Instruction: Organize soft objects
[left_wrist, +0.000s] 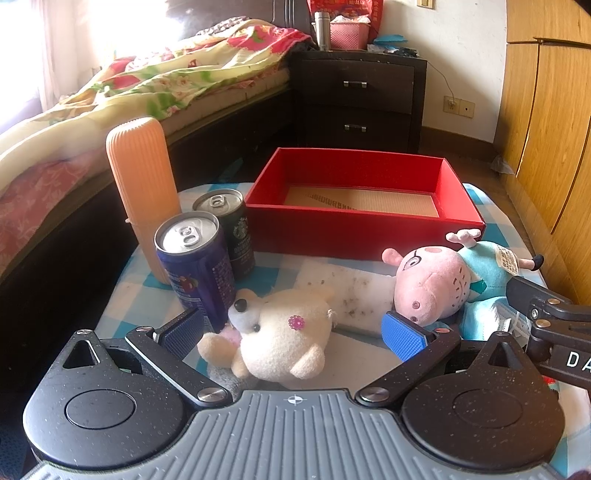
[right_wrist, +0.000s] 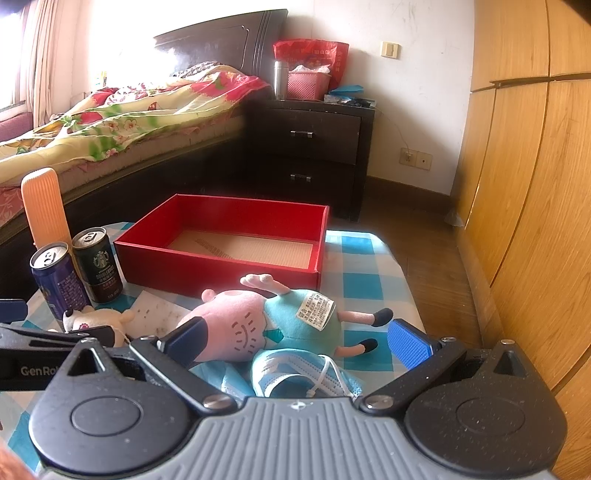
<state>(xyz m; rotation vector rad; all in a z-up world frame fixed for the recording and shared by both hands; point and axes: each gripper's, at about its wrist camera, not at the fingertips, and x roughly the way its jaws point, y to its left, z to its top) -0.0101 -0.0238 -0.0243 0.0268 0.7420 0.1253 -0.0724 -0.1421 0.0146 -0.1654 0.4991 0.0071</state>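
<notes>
Left gripper (left_wrist: 291, 334): we held its jaws wide apart around the white plush bear (left_wrist: 280, 332), gripping nothing.
Right gripper (right_wrist: 295, 341): spread wide, empty, over the pink pig plush (right_wrist: 258, 321) and face masks (right_wrist: 303, 376).
Red box (left_wrist: 354, 229): empty, at the checkered table's (right_wrist: 362, 258) far edge.
Cans (left_wrist: 199, 266): upright near the left edge.

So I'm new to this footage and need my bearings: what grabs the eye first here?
The empty red cardboard box at the back of the blue-checked table stands out most. In front lie a pink pig plush in a teal dress on its side between the open right gripper fingers, and a cream bear plush between the open left gripper fingers.
</notes>
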